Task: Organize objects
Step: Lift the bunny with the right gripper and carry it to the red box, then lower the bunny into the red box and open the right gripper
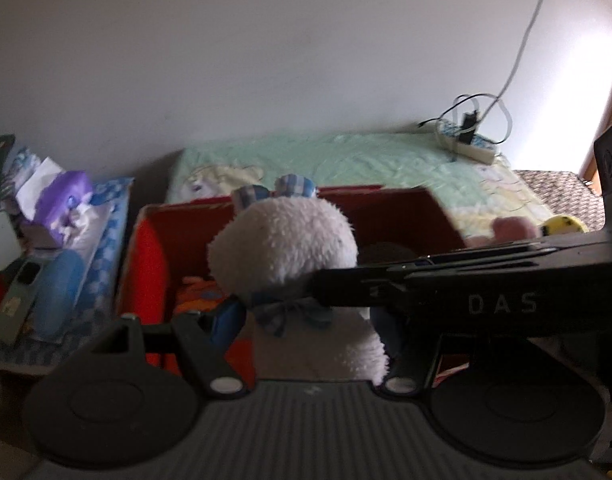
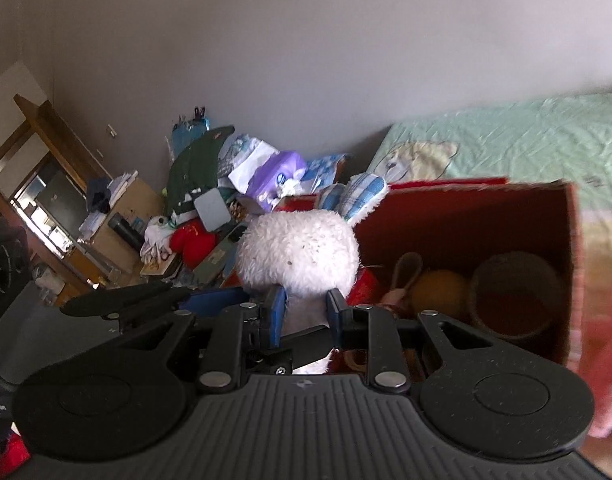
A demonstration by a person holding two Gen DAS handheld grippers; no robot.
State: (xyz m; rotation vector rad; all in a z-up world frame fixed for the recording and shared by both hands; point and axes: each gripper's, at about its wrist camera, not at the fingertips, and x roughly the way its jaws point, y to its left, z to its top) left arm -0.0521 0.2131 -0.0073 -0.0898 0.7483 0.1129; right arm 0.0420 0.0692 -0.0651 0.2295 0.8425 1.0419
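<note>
Both the left gripper (image 1: 306,320) and right gripper (image 2: 306,312) clamp a fluffy white plush rabbit (image 2: 297,256) above the red cardboard box (image 2: 486,216); next comes lowering, then releasing it inside.

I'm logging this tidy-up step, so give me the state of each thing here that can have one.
White plush rabbit: upright, gripped at the neck, in front of the red box.
Left gripper: shut on the rabbit.
Right gripper: shut on the rabbit.
Red box: open on top, toys inside.
Power strip: lying on the bed, plug in.
</note>
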